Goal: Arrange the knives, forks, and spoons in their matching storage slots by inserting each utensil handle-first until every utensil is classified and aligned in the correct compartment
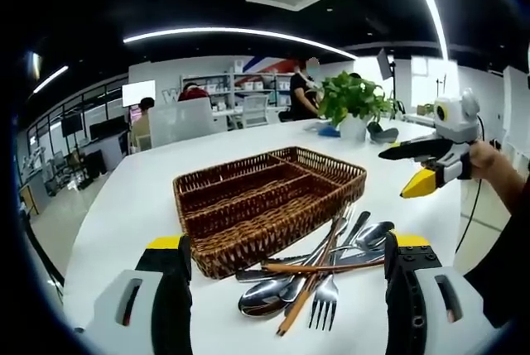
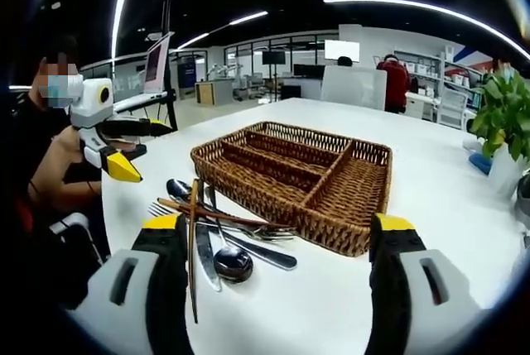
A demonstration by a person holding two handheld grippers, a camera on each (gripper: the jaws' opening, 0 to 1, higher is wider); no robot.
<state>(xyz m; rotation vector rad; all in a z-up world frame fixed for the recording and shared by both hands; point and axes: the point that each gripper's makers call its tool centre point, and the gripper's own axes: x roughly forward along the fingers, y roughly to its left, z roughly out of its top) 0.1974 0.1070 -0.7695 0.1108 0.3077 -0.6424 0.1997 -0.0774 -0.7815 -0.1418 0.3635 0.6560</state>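
Observation:
A brown wicker cutlery basket point(image 1: 248, 249) with several empty compartments stands in the middle of the white table. Beside its near corner lies a loose heap of utensils point(image 1: 319, 276): spoons, a fork point(image 1: 325, 305) and brown-handled pieces crossing each other. My left gripper point(image 1: 287, 243) stands open just short of the heap, holding nothing. In the right gripper view the same basket point(image 2: 331, 235) sits ahead, with the utensils point(image 2: 211, 235) at its left front. My right gripper point(image 2: 277, 223) is open and bare. Each gripper shows in the other's view, raised over the table: right gripper point(image 1: 396, 175), left gripper point(image 2: 153, 155).
A potted plant point(image 1: 356, 100) in a white pot stands at the table's far end, also seen as the plant point(image 2: 503, 115) at the right edge. A person's arm point(image 2: 58, 173) holds the left gripper. Office chairs, screens and people are behind the table.

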